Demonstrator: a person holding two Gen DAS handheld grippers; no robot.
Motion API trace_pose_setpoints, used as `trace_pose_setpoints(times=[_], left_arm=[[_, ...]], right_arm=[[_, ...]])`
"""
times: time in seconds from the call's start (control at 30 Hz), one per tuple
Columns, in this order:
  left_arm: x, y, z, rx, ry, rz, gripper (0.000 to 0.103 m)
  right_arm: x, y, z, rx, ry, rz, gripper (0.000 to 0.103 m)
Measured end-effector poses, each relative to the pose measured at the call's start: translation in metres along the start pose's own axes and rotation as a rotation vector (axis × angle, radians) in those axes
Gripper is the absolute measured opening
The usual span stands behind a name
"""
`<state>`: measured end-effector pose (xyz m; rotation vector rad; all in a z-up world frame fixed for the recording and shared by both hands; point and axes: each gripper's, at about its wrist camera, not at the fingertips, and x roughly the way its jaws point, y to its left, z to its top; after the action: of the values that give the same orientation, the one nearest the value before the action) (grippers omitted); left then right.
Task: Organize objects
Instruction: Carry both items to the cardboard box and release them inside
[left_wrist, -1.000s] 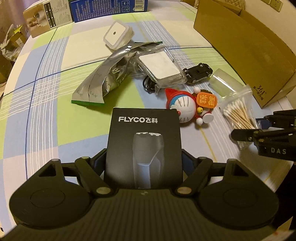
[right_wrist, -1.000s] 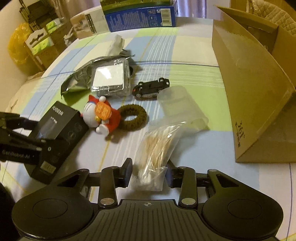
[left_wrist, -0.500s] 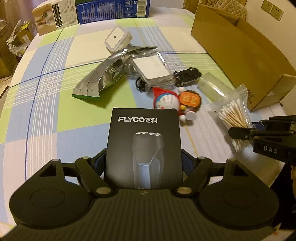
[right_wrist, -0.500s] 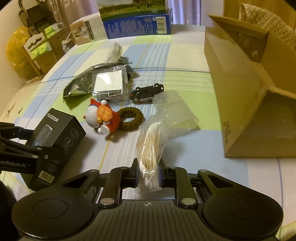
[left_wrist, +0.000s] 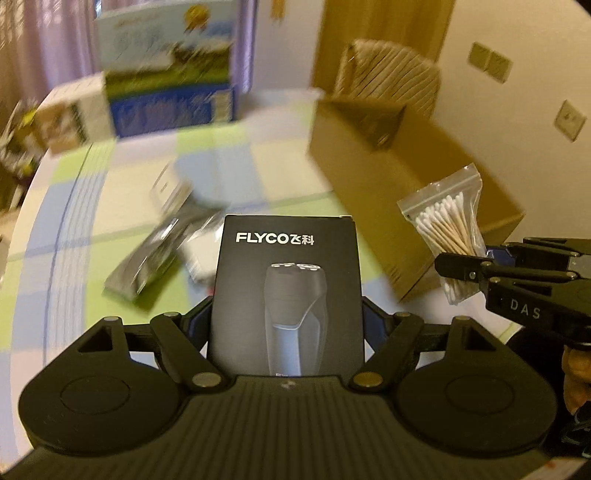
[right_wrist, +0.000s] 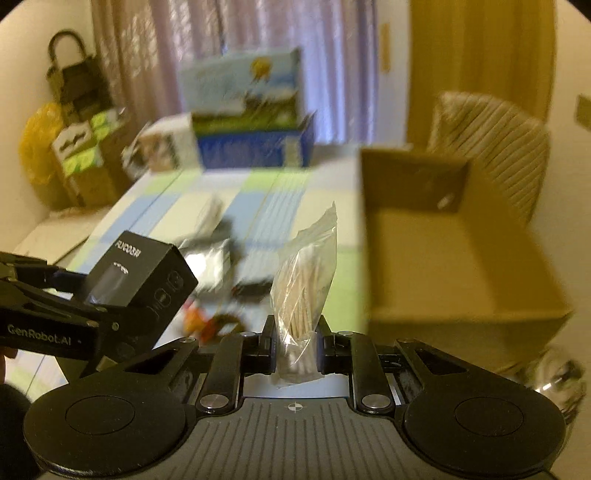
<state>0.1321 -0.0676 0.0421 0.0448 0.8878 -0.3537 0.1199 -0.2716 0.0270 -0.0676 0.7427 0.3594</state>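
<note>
- Left wrist view: left gripper (left_wrist: 286, 325) clamped on the black FLYCO shaver box (left_wrist: 286, 295), upright between the fingers, raised above the checked tablecloth (left_wrist: 122, 192).
- At 3 o'clock, right gripper (left_wrist: 460, 267) pinching the bag of cotton swabs (left_wrist: 448, 225) near its lower end, bag standing up, in front of the open cardboard box (left_wrist: 388, 177) at 1 o'clock.
- At 10 o'clock, blurred silver foil pouch (left_wrist: 147, 266) on the cloth.
- Right wrist view: right gripper (right_wrist: 295, 350) squeezed on the swab bag's bottom, bag top pointing toward 12 o'clock.
- At 9 o'clock, left gripper (right_wrist: 110, 317) gripping the shaver box, tilted, off the table.
- Cardboard box at 2 o'clock, opening in view, just beside the swab bag.
- Blurred small items on the cloth between the two grippers, too smeared to name.
</note>
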Motion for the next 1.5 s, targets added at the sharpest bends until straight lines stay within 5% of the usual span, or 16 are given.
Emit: trace_pose_setpoints(times=[0.27, 0.57, 0.93, 1.33, 1.4, 1.47, 1.5], left_arm=[[0.023, -0.075, 0.068, 0.044, -0.059, -0.105, 0.076], [0.071, -0.136, 0.101, 0.079, -0.043, -0.145, 0.076], [0.112, -0.154, 0.122, 0.071, -0.048, -0.156, 0.078], [0.095, -0.13, 0.107, 0.038, -0.07, -0.135, 0.082], [0.089, -0.126, 0.103, 0.035, -0.074, -0.134, 0.082], [0.085, -0.123, 0.099, 0.036, -0.076, -0.125, 0.082], [0.082, -0.12, 0.097, 0.036, -0.077, -0.12, 0.082]], right_arm=[[-0.014, -0.077, 0.028, 0.045, -0.032, -0.121, 0.016], [0.002, -0.141, 0.032, 0.109, -0.011, -0.15, 0.016], [0.024, -0.177, 0.028, 0.158, 0.007, -0.136, 0.016], [0.03, -0.177, 0.025, 0.181, -0.003, -0.103, 0.016], [0.031, -0.177, 0.027, 0.188, -0.009, -0.082, 0.021], [0.029, -0.177, 0.027, 0.204, -0.026, -0.086, 0.047], [0.026, -0.176, 0.027, 0.208, -0.042, -0.089, 0.05]])
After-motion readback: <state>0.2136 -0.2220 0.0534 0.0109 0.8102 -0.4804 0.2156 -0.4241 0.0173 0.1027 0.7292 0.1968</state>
